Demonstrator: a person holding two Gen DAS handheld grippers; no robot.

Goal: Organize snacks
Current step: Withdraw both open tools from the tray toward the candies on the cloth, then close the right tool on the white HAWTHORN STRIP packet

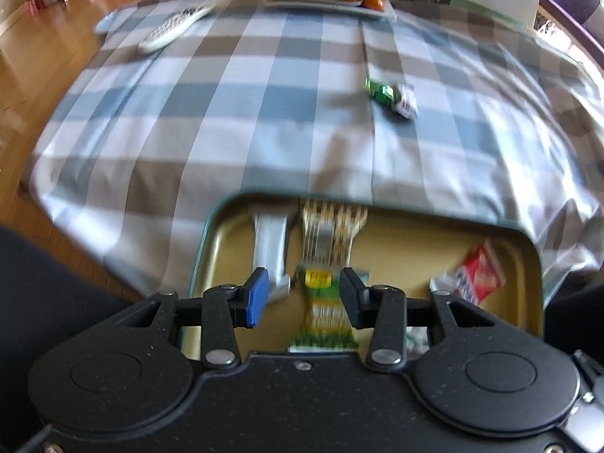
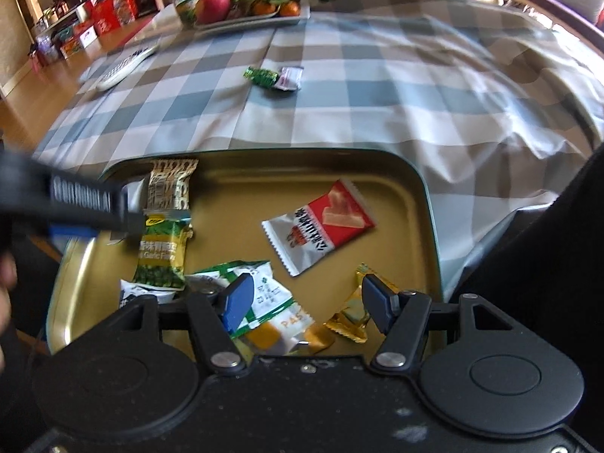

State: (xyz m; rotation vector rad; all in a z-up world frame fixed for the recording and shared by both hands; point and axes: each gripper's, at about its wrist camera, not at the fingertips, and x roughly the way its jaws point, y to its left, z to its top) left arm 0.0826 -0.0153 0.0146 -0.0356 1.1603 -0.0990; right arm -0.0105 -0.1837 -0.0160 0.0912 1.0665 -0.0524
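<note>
1. In the gold-lined tin (image 2: 415, 204) at the table's near edge, we see snack packets: a green pea pack (image 2: 164, 253), a red-and-silver wafer pack (image 2: 321, 226), a brown patterned bar (image 2: 170, 188).
2. Our left gripper (image 1: 302, 294) hangs above the pea pack, jaws apart.
3. Our right gripper (image 2: 305, 298) hovers parted, gripping nothing.
4. Two small candies (image 2: 271, 77) lie on the checked cloth (image 2: 377, 105) beyond.

A checked tablecloth (image 2: 377, 87) covers the table, bearing a tin (image 2: 422, 196), two loose sweets (image 2: 273, 77), a remote (image 2: 124, 64) and a fruit plate (image 2: 249, 20).
</note>
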